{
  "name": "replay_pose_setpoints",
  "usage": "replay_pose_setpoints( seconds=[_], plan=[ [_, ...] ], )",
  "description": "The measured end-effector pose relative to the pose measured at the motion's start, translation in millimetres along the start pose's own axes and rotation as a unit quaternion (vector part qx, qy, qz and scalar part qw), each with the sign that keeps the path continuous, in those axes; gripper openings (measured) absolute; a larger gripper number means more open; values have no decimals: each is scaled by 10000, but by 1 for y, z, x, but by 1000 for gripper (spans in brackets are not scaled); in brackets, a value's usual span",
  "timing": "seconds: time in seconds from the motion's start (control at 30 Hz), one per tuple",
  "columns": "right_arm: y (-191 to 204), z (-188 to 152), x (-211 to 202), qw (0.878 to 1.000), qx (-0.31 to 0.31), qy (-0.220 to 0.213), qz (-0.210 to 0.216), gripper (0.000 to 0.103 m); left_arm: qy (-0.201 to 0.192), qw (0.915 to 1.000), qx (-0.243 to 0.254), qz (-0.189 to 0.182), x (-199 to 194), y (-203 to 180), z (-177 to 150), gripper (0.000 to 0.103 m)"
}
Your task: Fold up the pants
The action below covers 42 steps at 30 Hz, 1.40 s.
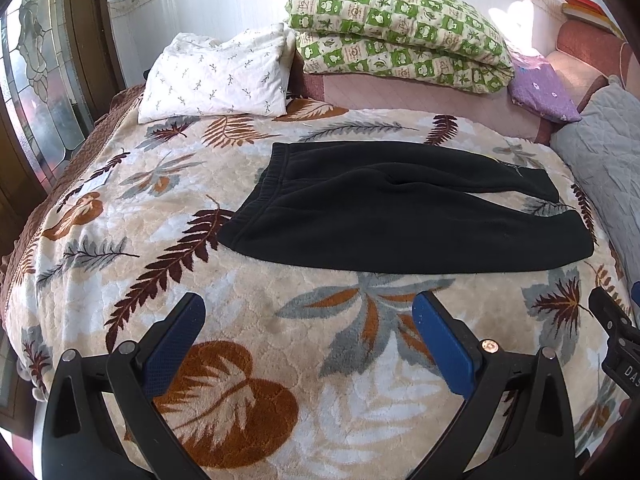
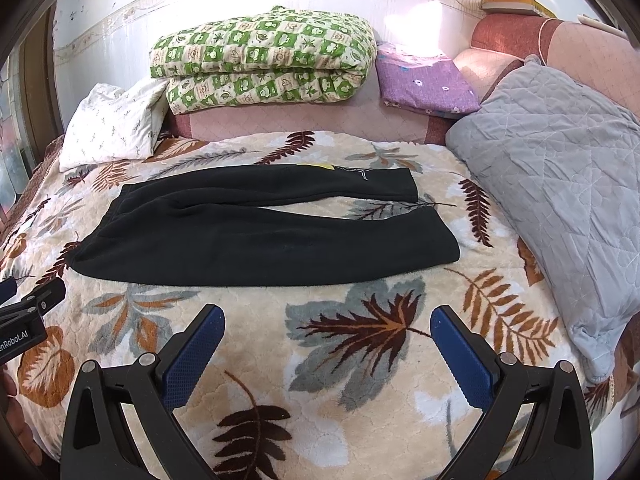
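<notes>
Black fleece pants (image 1: 372,208) lie flat on a leaf-patterned blanket (image 1: 280,320), waistband to the left, the two legs stretching right and slightly apart at the cuffs. They also show in the right wrist view (image 2: 256,232). My left gripper (image 1: 308,316) is open and empty, hovering above the blanket in front of the pants. My right gripper (image 2: 326,328) is open and empty, also short of the pants' near edge. The right gripper's edge shows at the far right of the left view (image 1: 616,332); the left gripper shows at the left edge of the right view (image 2: 28,312).
At the back lie a white pillow (image 1: 216,76), a folded green checked quilt (image 1: 396,32) and a purple cloth (image 1: 540,88). A grey quilted pillow (image 2: 560,184) lies right of the pants. A window with a wooden frame (image 1: 36,80) is at the left.
</notes>
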State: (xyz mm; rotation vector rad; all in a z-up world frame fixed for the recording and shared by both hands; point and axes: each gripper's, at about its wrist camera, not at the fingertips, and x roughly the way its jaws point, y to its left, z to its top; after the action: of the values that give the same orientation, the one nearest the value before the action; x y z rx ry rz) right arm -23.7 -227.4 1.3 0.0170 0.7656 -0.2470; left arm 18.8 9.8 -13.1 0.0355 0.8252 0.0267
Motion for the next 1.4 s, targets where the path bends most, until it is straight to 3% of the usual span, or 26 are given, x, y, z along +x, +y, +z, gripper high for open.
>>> replay_pose_setpoints(
  seconds=[0.73, 1.4],
  plan=[
    [-3, -2, 4, 10000, 48, 15, 6, 103, -151, 9999, 5, -38, 0, -3, 1, 103],
    [-12, -3, 3, 9999, 158, 36, -2, 103, 83, 9998, 111, -136, 8, -13, 2, 103]
  ],
)
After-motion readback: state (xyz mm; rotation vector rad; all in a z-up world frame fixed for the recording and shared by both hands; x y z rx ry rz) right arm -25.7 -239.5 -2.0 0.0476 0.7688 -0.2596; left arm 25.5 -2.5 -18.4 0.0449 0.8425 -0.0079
